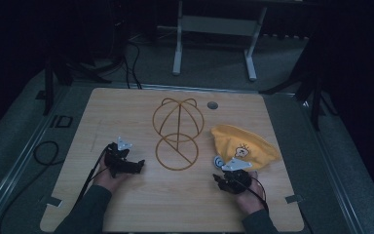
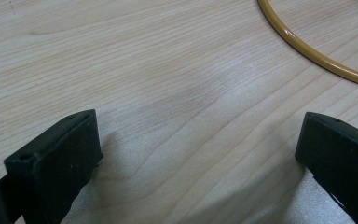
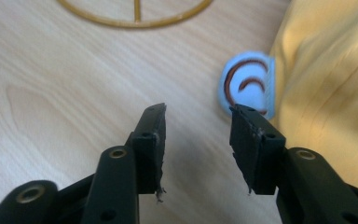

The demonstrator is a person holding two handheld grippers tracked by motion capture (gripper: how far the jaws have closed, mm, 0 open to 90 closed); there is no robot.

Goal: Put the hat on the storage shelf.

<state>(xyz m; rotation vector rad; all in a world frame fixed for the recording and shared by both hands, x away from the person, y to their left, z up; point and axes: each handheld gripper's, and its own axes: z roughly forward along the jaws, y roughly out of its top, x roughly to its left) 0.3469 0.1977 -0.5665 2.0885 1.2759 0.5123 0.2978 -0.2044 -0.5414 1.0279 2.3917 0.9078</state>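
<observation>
Both tongs rest empty on the surface, flanking a wire frame and a yellow hat.

The left tongs (image 1: 139, 166) lie spread wide near the front-left, the right tongs (image 1: 220, 179) part-open toward the front-right, apparently parked before any grasp. The wire frame (image 1: 177, 134) sits mid-surface; the yellow hat (image 1: 243, 146) lies near the right edge. The right gripper view reveals the hat's white-blue patch (image 3: 248, 84) just beyond the tips; the high view blurs it.

You worked in a dim room; the light wooden table (image 1: 126, 112) with rounded corners stood on grey carpet (image 1: 24, 122); a round grommet (image 1: 213, 105) sat near its far edge; beyond it stood the white legs of another desk (image 1: 214, 29); black cables (image 1: 46, 151) looped on the floor to your left; dark stands (image 1: 316, 92) flanked the table; the far walls were lost in darkness.
</observation>
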